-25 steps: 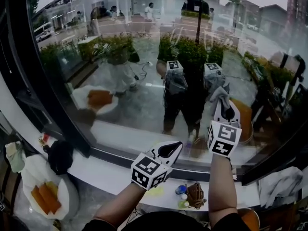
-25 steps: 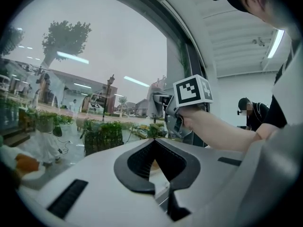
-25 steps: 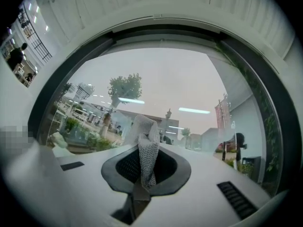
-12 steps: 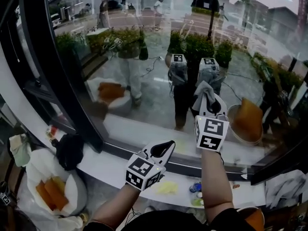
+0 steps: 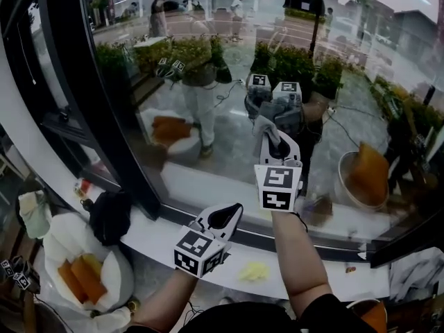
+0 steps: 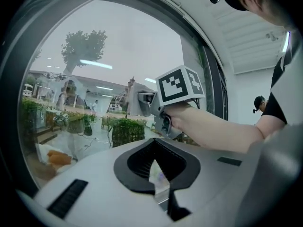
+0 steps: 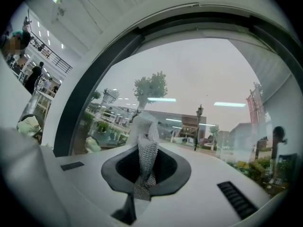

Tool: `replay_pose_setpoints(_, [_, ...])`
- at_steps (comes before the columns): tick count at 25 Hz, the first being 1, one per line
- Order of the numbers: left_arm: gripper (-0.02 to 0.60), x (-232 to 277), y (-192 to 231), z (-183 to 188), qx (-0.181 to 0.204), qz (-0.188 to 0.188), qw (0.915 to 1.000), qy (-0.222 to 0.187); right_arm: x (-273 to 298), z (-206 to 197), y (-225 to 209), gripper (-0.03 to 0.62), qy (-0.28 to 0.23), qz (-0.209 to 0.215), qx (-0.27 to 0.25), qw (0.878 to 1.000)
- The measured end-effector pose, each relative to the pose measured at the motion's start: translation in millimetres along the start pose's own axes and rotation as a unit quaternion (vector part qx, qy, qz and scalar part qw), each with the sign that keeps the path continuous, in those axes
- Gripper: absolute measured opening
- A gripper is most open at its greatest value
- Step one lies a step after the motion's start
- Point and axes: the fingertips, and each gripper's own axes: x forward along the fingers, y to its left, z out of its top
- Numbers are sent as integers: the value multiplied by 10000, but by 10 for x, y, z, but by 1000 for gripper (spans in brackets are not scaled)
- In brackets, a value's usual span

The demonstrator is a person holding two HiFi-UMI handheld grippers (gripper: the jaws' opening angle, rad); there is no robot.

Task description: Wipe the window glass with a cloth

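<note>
The big window glass (image 5: 208,68) stands in a black frame (image 5: 90,103) over a white sill (image 5: 156,234), where a yellow scrap (image 5: 254,272) lies. The right gripper (image 5: 277,143) pinches the grey cloth (image 5: 264,125) up at the glass. The left gripper (image 5: 229,214) is closed on nothing, low near the sill

- I find no words, numbers or brand names legible in any view.
- White plastic cube (image 5: 200,250) of the left gripper (image 5: 223,217) and matching cube (image 5: 277,188) of the right gripper (image 5: 276,143): black square patterns only, no characters.
</note>
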Motion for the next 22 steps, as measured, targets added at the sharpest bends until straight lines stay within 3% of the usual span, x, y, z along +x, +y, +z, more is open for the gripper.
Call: replay_pose_setpoints(22, [8, 27, 1, -28, -56, -6, 10000, 27, 8, -1, 100, 41, 2, 242, 145, 9996])
